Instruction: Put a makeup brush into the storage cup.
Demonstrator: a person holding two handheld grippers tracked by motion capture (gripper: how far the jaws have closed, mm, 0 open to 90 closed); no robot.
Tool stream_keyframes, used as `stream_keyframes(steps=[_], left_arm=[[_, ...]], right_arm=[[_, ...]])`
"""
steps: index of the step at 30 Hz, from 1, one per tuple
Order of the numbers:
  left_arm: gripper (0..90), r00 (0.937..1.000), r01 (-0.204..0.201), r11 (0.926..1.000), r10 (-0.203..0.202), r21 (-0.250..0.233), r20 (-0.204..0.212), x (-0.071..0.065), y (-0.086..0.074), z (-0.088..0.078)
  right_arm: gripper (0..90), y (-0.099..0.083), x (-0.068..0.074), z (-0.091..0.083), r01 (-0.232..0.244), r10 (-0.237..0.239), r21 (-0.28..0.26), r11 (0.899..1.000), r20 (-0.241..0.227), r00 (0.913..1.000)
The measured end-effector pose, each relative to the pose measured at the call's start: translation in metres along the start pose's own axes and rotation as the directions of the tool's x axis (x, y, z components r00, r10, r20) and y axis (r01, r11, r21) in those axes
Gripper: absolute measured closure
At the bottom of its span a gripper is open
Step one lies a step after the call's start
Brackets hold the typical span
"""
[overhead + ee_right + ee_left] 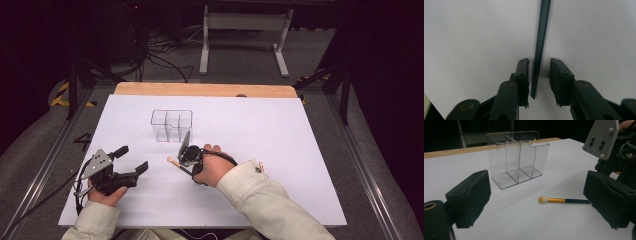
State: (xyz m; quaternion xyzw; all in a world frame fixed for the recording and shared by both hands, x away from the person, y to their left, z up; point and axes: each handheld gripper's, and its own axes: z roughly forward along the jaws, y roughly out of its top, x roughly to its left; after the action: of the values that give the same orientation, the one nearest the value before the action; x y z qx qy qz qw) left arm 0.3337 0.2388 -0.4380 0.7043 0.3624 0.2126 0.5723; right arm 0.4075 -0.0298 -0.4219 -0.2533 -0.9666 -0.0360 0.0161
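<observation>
The right hand (pixel 216 169) reaches in from below with its wrist bent, pointing the right gripper (pixel 184 159) down at the white table (pixel 280 150). Its jaws straddle the dark handle end of a makeup brush (pixel 564 200) without yet pressing it. The brush lies flat just in front of the clear three-compartment organizer (pixel 171 125), bristle tip aimed left. The left gripper (pixel 131 159) rests low, jaws spread wide.

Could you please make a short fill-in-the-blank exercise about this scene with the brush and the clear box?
1. The clear organizer has ____ compartments.
2. The makeup brush lies on the white table, ____ the organizer.
3. The brush handle lies ____ the jaws of the right hand-held gripper.
4. The left hand-held gripper is ____ and holds nothing.

Missing words: three; outside; between; open
</observation>
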Motion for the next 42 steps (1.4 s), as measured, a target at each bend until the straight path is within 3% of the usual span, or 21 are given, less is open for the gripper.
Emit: stream_keyframes(steps=[9,17,28,35,39,42], left_arm=[[7.4,0.9995,0.03,0.9995,-0.03,0.01,0.009,0.002,0.0,0.001],[9.5,0.9996,0.015,0.9996,-0.016,0.024,0.023,0.001,-0.001,0.003],[9.0,0.9995,0.022,0.9995,-0.022,0.022,0.021,0.002,0.0,0.002],[8.4,0.9987,0.046,0.9989,-0.046,0.006,0.024,0.003,0.001,0.0],[8.5,0.998,0.057,0.9984,-0.057,-0.003,0.027,0.006,0.001,0.001],[8.9,0.997,0.07,0.9975,-0.069,-0.011,0.035,0.006,0.002,0.0]], right_arm=[[76.3,0.008,0.008,0.002,0.014,-0.018,0.055,0.998,0.072,0.9972],[85.0,0.012,0.014,0.003,-0.001,-0.006,0.086,0.996,0.085,0.9963],[85.8,0.01,0.01,0.003,-0.032,0.028,0.072,0.997,0.06,0.9978],[86.0,0.001,0.008,-0.001,-0.045,0.044,0.029,0.999,0.03,0.9986],[86.0,-0.012,0.008,-0.013,-0.043,0.044,-0.052,0.998,0.011,0.999],[86.0,-0.025,0.008,-0.028,-0.043,0.044,-0.139,0.989,0.004,0.999]])
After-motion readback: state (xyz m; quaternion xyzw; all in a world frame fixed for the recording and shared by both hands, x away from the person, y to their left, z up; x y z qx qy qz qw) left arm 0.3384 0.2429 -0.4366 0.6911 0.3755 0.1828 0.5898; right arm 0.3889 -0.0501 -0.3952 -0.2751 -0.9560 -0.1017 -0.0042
